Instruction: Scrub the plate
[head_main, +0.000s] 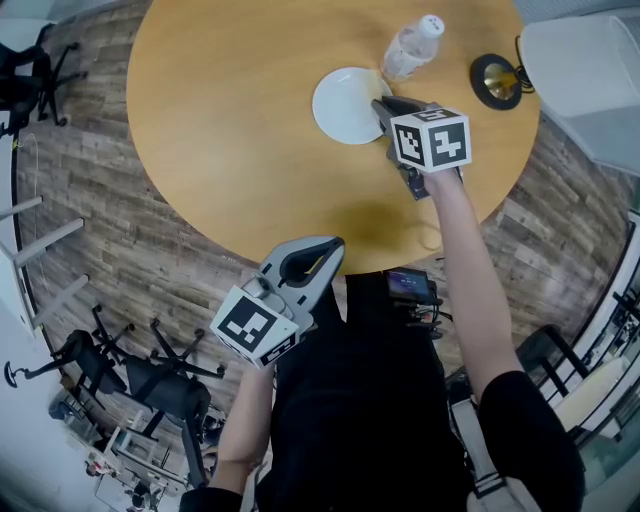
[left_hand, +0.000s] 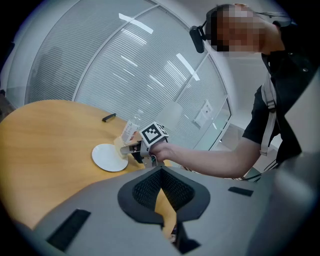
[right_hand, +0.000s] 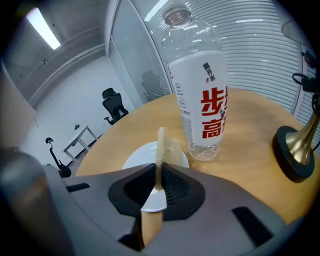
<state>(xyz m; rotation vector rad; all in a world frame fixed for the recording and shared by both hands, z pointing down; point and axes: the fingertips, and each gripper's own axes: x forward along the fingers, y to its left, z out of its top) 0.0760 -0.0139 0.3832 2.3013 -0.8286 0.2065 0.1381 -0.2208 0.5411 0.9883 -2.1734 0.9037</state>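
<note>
In the head view, the plate (head_main: 345, 105) is lying on the round table (head_main: 230, 120) toward its far edge, with a bottle (head_main: 410, 48) standing just beyond it. The right gripper (head_main: 383, 106) is reaching over the plate's right rim, while the left gripper (head_main: 322, 252) is hanging off the near edge, likely so as not to get in the way. In the left gripper view, its jaws are meeting with nothing between them. In the right gripper view, the jaws are pinching a thin yellowish scrub pad (right_hand: 163, 145) upright, its free end jutting out over the plate, probably so it can be pressed down and rubbed.
</note>
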